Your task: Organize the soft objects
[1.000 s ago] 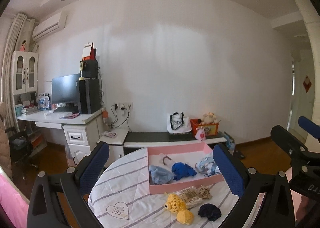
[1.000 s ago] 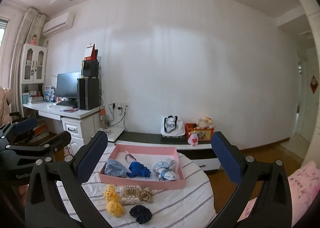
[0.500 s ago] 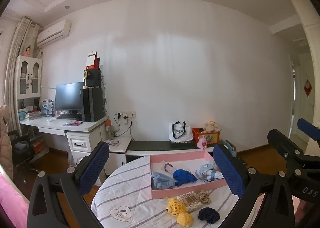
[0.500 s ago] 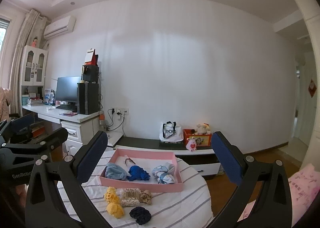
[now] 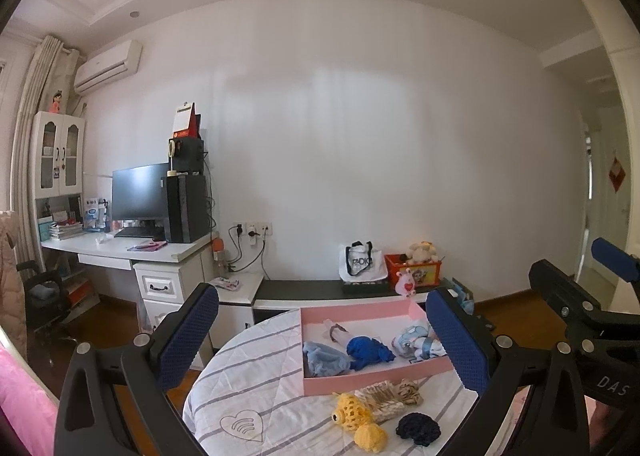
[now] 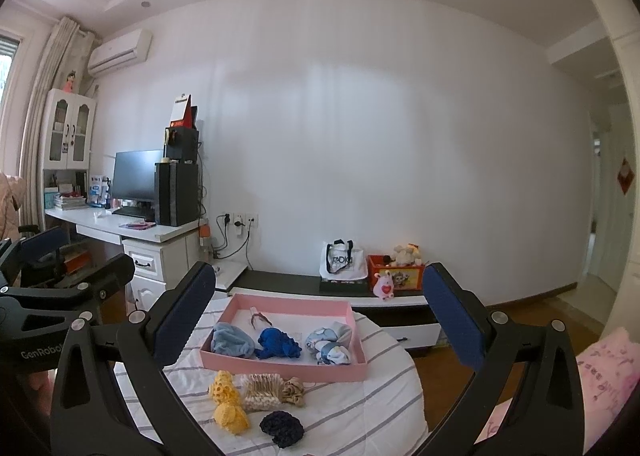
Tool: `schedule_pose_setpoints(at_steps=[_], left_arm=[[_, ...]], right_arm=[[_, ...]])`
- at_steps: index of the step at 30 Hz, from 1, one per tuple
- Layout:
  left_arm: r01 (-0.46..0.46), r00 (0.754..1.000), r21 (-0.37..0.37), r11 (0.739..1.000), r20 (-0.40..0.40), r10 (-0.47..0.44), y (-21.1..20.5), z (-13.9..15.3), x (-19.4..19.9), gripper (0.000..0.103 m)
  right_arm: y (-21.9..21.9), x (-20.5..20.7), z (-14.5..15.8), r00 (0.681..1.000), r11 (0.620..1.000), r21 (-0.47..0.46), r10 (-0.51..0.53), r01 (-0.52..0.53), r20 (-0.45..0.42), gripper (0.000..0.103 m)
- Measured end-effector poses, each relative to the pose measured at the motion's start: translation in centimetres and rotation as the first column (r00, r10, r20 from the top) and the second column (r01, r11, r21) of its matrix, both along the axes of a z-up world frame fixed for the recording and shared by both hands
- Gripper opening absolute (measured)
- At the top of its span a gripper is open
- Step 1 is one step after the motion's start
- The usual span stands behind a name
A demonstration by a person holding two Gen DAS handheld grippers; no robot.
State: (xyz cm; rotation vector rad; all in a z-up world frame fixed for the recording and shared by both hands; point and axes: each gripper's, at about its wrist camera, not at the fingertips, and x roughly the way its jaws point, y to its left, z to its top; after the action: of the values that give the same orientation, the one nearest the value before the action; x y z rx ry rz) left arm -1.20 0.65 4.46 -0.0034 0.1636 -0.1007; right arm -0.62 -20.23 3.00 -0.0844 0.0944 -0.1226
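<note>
Above the striped round table (image 6: 360, 408), both the left gripper (image 5: 320, 340) and right gripper (image 6: 316, 320) hover with fingers wide apart, holding nothing, pink tray (image 6: 280, 370) and yellow crochet toy (image 6: 228, 402) below.

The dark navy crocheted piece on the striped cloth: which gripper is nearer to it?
Hard to tell; perhaps the right gripper, with the dark navy crocheted piece roughly centred below it. The left gripper has it lower right.
</note>
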Motion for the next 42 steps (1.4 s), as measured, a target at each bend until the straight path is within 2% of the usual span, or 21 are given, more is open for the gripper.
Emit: schedule_pose_setpoints(at_steps=[16, 27, 34, 42], left_arm=[[-0.007, 0.999, 0.000, 1.000, -0.050, 0.007, 0.4, -0.5, 1.1, 0.103], [-0.025, 0.990, 0.010, 1.000, -0.136, 0.026, 1.3, -1.1, 2.9, 0.103], [-0.041, 0.973, 0.019, 0.999, -0.228, 0.044, 1.9, -2.1, 4.8, 0.103], [-0.047, 0.937, 0.035, 0.998, -0.345, 0.056, 2.6, -4.2, 7.5, 0.103]], right_arm=[[0.2, 1.6, -1.0, 0.998, 1.000, 0.005, -0.001, 0.001, -0.061, 0.103], [-0.1, 4.2, -2.8, 0.989, 1.000, 0.010, -0.001, 0.002, -0.150, 0.103], [-0.3, 7.2, -5.8, 0.960, 1.000, 0.017, -0.015, 0.021, -0.279, 0.103], [-0.7, 10.7, -10.4, 0.900, 0.998, 0.020, -0.038, 0.052, -0.435, 0.103]])
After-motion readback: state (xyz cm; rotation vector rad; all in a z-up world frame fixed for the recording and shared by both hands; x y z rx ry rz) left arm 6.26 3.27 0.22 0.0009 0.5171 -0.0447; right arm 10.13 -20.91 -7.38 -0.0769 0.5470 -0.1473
